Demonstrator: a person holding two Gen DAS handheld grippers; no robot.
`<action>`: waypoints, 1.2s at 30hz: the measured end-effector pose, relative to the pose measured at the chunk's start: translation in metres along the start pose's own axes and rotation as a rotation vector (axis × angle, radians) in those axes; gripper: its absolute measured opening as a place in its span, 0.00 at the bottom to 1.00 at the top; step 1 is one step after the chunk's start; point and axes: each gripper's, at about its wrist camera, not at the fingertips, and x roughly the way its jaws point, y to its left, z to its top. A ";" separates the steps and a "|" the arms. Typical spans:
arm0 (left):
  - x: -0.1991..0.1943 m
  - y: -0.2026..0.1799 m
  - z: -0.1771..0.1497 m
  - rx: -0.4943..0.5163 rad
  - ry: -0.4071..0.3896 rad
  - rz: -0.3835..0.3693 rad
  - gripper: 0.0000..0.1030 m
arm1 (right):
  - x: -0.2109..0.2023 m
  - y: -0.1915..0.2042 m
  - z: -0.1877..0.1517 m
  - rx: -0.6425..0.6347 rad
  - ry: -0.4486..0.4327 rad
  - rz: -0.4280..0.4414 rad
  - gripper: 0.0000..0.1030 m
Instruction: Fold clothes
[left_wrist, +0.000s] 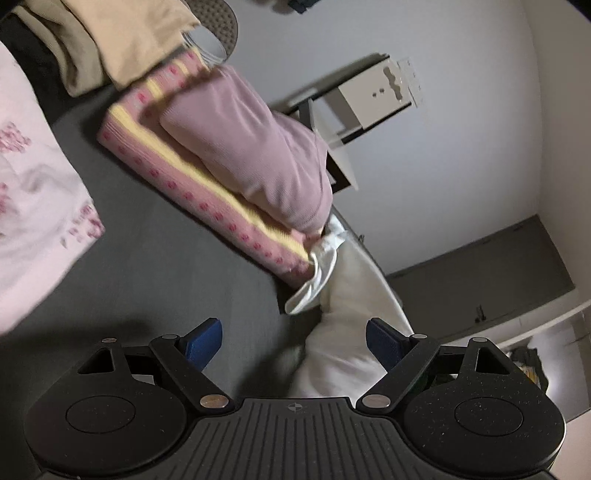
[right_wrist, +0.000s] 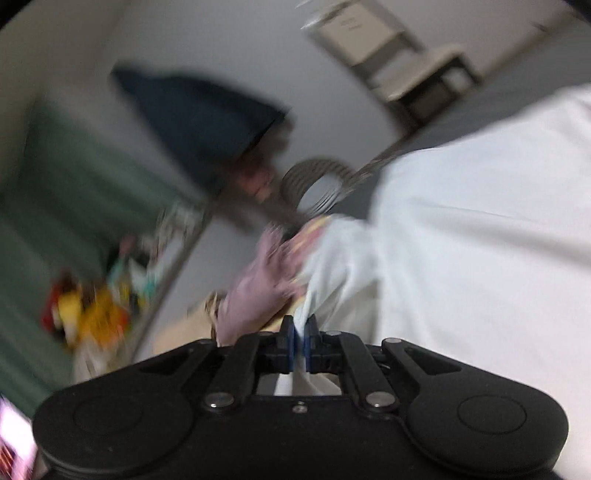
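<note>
On your far left, in the left wrist view, a pale pink garment with red print (left_wrist: 33, 206) lies on the dark grey surface (left_wrist: 166, 258). Above it, at the top left, a beige garment (left_wrist: 122, 40) is heaped, its lower edge touching a folded stack: a pink cloth with yellow stripes and red dots (left_wrist: 192, 188) underneath and a mauve ribbed garment (left_wrist: 255, 147) on top. At the stack's lower right end a white garment (left_wrist: 347, 325) begins, its bunched edge touching the striped cloth, and runs down toward your left gripper (left_wrist: 294, 341). That claw stands wide, blue pads (left_wrist: 205, 341) well apart, holding nothing; the white cloth lies in the gap, nearer the right-hand pad, but whether it touches either pad you cannot tell. Further right, a white cabinet (left_wrist: 373, 96) stands against the wall.

In the right wrist view everything is smeared by motion blur. At the left are green curtains (right_wrist: 74, 177) and a blurred heap of bright colours, with a dark blue shape (right_wrist: 199, 122) above. In the middle the mauve ribbed garment (right_wrist: 258, 284) sits just beside your right gripper (right_wrist: 300, 343), whose claw is narrow, blue pads (right_wrist: 291, 347) pinching a fold of the white garment (right_wrist: 461, 258) between them. From the grip the white cloth rises and spreads across the whole right side of the view.
</note>
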 end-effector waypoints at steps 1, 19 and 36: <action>0.004 -0.001 -0.001 0.001 0.006 0.003 0.82 | -0.012 -0.014 -0.001 0.044 -0.012 -0.041 0.06; -0.006 -0.002 -0.003 -0.020 -0.065 0.032 0.82 | 0.077 0.116 -0.030 -0.805 0.155 -0.291 0.58; -0.005 0.003 0.009 0.008 -0.042 -0.039 0.82 | 0.090 0.114 -0.021 -0.720 0.249 -0.073 0.04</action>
